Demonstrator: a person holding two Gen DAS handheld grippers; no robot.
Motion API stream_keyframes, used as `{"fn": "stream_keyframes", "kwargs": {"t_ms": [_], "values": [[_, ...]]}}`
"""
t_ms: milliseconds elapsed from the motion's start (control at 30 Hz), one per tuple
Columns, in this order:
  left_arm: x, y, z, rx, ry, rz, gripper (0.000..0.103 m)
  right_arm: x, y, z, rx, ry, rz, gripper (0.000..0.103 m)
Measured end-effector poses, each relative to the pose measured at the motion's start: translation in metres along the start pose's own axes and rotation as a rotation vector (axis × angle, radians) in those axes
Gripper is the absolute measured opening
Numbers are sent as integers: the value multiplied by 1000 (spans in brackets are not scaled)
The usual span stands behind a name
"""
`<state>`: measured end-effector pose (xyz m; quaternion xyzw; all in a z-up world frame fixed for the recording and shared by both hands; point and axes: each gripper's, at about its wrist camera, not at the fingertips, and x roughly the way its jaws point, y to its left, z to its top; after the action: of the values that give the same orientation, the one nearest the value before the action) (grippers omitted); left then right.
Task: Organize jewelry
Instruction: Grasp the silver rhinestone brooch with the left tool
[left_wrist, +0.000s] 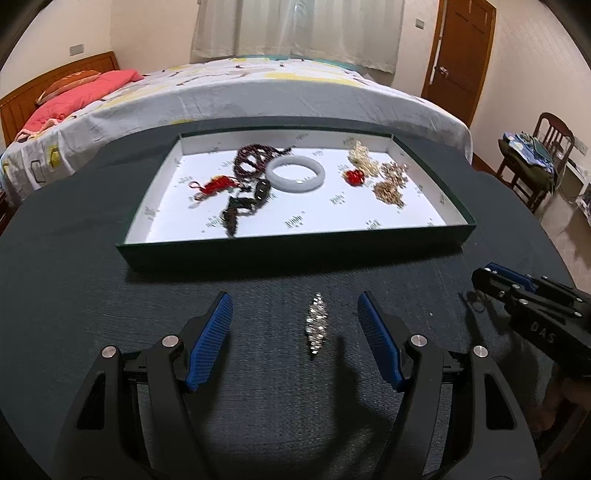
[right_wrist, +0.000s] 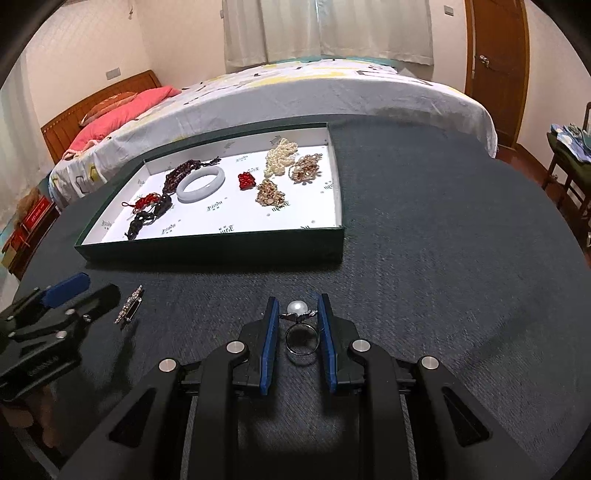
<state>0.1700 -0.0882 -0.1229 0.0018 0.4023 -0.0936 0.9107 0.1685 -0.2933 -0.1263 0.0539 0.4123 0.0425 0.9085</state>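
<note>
Between our right gripper's (right_wrist: 295, 314) narrowed fingers, we pinch a pearl ring (right_wrist: 300, 328) on the bench (right_wrist: 443, 258). Our left gripper's (left_wrist: 295, 317) fingers spread wide around a sparkling brooch (left_wrist: 316, 325), not touching it.

left gripper (left_wrist: 295, 325): black, blue-padded fingers (left_wrist: 210, 339) spread wide, angled downward.
right gripper (right_wrist: 295, 325): fingers (right_wrist: 271, 332) drawn narrow, angled downward.

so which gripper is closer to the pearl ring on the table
Right. The right gripper has the pearl ring between its fingers, which are closed in on it. The left gripper is off to the ring's left, open around the rhinestone brooch.
</note>
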Motion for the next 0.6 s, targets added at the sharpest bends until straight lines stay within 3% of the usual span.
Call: {"fn": "stream_keyframes", "kwargs": {"t_ms": [233,533,600], "values": [[15,-8,-4,19,37,7,65,0,-1,-2,15,-2,24,22],[20,-9,-7,44,58,-1,40,1,-2,-4,23,3,36,22],[19,-8,-6,51,58,-6,28,1,-2,-4,22,3,36,22]]}}
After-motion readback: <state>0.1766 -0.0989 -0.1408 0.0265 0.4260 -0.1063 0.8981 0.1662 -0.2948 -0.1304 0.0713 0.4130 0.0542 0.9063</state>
